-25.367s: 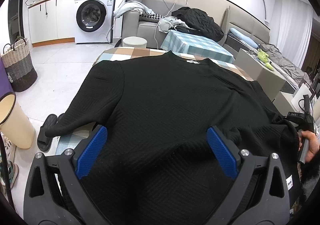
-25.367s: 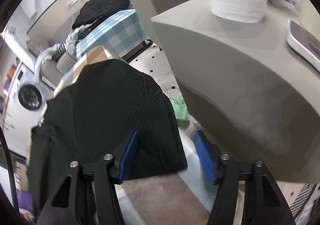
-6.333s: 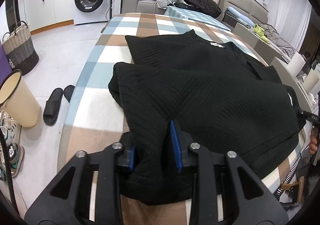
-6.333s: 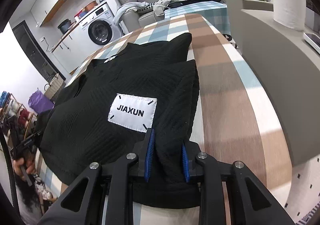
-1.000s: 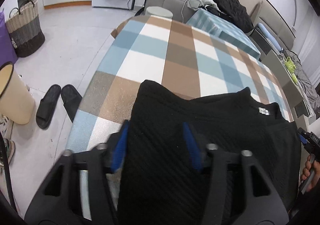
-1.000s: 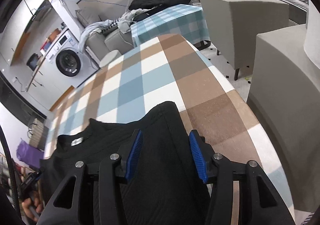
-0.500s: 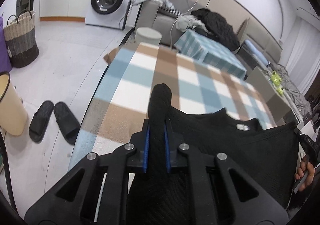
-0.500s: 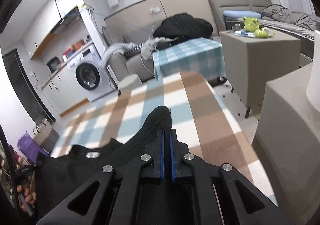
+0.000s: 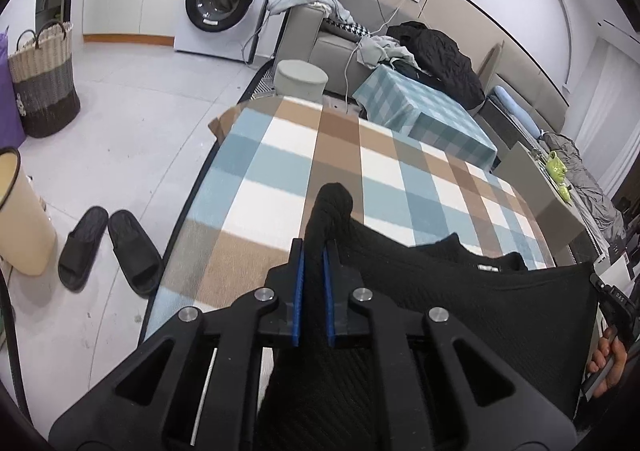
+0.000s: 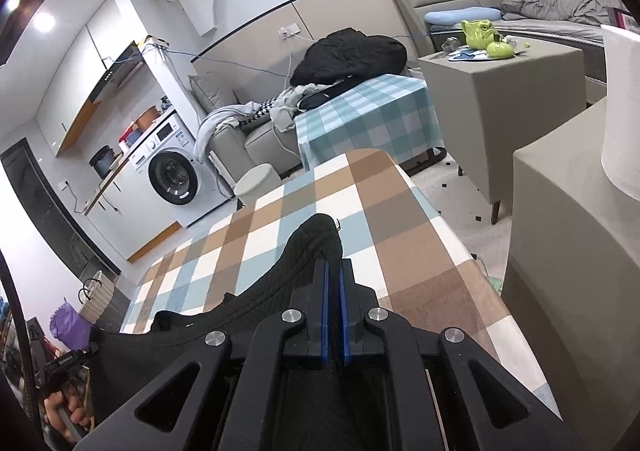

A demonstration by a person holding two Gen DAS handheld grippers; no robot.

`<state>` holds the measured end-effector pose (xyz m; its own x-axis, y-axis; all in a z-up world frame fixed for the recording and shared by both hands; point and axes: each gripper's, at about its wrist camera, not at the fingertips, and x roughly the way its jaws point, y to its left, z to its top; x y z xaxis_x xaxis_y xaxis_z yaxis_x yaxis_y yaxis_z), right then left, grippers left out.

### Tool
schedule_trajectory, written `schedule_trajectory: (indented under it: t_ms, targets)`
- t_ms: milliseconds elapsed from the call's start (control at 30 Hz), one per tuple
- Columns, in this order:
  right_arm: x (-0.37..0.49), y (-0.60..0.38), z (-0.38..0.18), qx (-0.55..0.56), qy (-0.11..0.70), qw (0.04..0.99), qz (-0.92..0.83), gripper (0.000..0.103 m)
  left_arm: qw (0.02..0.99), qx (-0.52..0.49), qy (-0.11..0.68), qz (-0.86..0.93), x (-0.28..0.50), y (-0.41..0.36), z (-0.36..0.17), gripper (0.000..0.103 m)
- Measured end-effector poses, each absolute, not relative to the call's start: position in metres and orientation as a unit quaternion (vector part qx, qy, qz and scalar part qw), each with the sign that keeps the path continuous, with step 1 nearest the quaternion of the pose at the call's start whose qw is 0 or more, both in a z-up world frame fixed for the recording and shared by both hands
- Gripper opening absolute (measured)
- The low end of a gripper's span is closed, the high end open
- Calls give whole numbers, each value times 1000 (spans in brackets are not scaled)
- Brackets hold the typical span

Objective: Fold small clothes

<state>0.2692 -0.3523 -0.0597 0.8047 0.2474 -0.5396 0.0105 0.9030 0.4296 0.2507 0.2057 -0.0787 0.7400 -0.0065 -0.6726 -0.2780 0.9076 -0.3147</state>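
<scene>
Black knit fills the lower half of the left wrist view: the left gripper [image 9: 313, 287] tilts downward over the checked table [image 9: 280, 155], its blue pads [image 9: 298, 291] clamped on a bunched corner of the black sweater [image 9: 460, 291], a nub of fabric poking out past the tips toward the table's far end. From that pinch the sweater's upper edge runs across the table toward the right gripper [image 9: 612, 307], held by a hand [image 9: 606, 365] at the table's right edge, so the long axis lies crosswise. The collar with its label sits on the table just beyond that raised edge.

In the right wrist view, the right gripper [image 10: 334, 311] also angles down over the checked table [image 10: 360, 187], pads pressed shut on the sweater's [image 10: 280, 275] other corner. The fabric stretches from there toward the table's left side, where a hand [image 10: 64, 415] holds the left gripper [image 10: 72, 361]; its jaws are probably closed, though too small to confirm here.
</scene>
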Motion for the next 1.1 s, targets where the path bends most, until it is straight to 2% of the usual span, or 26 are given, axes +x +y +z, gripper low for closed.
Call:
schedule_trajectory:
  t_ms: [200, 233, 300, 400, 500, 533, 633, 700, 767, 867, 1100]
  targets:
    - [285, -355, -80, 214, 359, 908, 26, 6, 899, -200, 375, 103, 266, 211, -90, 6]
    - [286, -357, -85, 217, 374, 901, 16, 10, 897, -203, 379, 107, 264, 212, -93, 6]
    - [282, -361, -90, 218, 388, 895, 14, 11, 893, -206, 387, 98, 261, 212, -96, 7]
    - [270, -361, -91, 206, 403, 891, 22, 23, 894, -195, 394, 92, 248, 204, -96, 11]
    - [251, -356, -91, 191, 415, 888, 45, 35, 897, -180, 395, 76, 230, 188, -93, 20]
    - [243, -353, -90, 185, 418, 888, 58, 42, 899, -175, 395, 75, 223, 182, -92, 26]
    - [223, -341, -88, 158, 430, 885, 79, 50, 904, -165, 390, 67, 202, 164, -88, 43]
    - [207, -334, -88, 142, 437, 883, 97, 53, 907, -149, 390, 53, 185, 147, -87, 49]
    - [195, -329, -89, 136, 442, 880, 106, 62, 909, -134, 392, 45, 167, 132, -87, 62]
    - [179, -321, -90, 124, 441, 882, 115, 65, 908, -126, 397, 42, 142, 117, -91, 68]
    - [145, -308, -92, 118, 441, 879, 136, 68, 903, -124, 408, 42, 92, 102, -101, 70]
